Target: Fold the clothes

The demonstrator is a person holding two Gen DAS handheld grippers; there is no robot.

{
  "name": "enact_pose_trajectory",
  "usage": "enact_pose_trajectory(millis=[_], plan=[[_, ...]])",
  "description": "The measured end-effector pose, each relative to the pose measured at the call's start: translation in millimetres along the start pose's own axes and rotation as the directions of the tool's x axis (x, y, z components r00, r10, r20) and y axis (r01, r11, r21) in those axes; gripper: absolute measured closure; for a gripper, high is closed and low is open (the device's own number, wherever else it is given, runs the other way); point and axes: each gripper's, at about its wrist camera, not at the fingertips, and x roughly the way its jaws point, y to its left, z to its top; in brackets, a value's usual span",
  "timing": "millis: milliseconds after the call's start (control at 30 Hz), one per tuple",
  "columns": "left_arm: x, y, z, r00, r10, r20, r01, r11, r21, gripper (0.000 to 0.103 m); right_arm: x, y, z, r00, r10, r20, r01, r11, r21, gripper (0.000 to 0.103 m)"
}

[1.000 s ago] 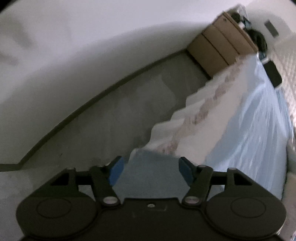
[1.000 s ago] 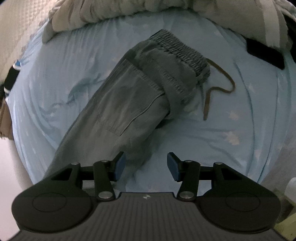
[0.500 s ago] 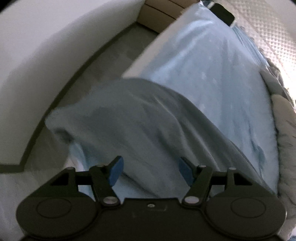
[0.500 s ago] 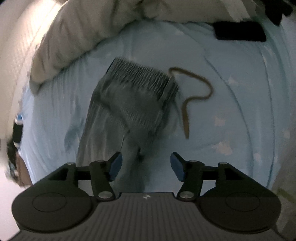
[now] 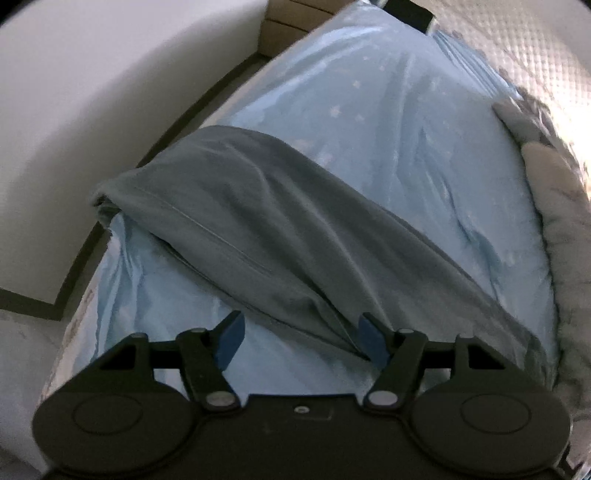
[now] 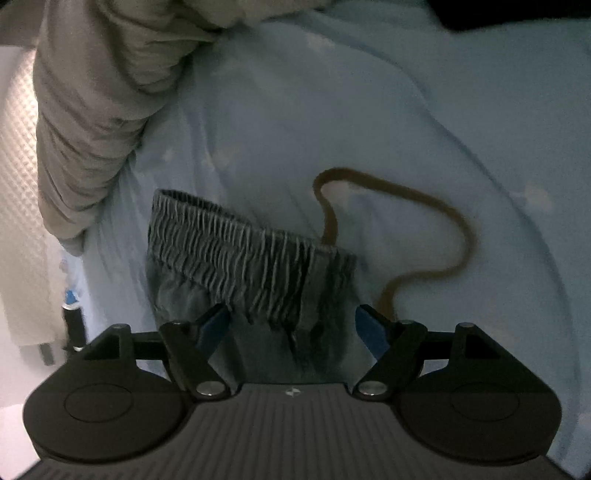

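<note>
Grey trousers lie on a light blue bed sheet. In the left wrist view the trouser leg runs from its hem at the bed's left edge down toward my left gripper, which is open just above the cloth, with its right pad at a fold. In the right wrist view the elastic waistband lies just ahead of my right gripper, which is open and straddles the cloth below the band. A brown drawstring curls on the sheet to the right of the band.
A grey quilt is bunched at the left in the right wrist view and shows along the right edge of the left wrist view. The bed's left edge drops to the floor by a white wall. A wooden cabinet stands far off.
The left gripper swung from facing the floor beside the bed to over the trouser leg. The right gripper moved up along the trousers to the waistband. Both stayed open.
</note>
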Motion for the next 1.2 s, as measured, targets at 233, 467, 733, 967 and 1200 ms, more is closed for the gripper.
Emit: enact_pose_trajectory(millis=[233,467,733,967,1200], plan=[[-10,-48,-26,0.999,0.029,-0.018,-0.026,0.992,0.122,0.037,18,9,5,0.999,-0.036,-0.029,0.035,0.998,-0.048,0.022],[-16,-60,-34,0.998,0.060,-0.015,-0.057,0.988,0.147,0.037,28,22,3,0.991,-0.134,-0.019,0.132,0.986,-0.101,0.029],[-19,-77,-38,0.997,0.076,-0.011,-0.074,0.985,0.154,0.037,-1,31,0,0.993,-0.108,0.040,0.112,0.985,-0.135,0.067],[-21,-99,-39,0.998,0.069,0.003,-0.069,0.980,0.185,0.037,-60,74,-6,0.990,0.126,0.063,-0.102,0.950,-0.296,0.074],[-23,-115,-41,0.997,0.076,0.021,-0.079,0.973,0.218,0.037,-100,106,8,0.949,0.305,0.084,-0.249,0.883,-0.398,0.075]])
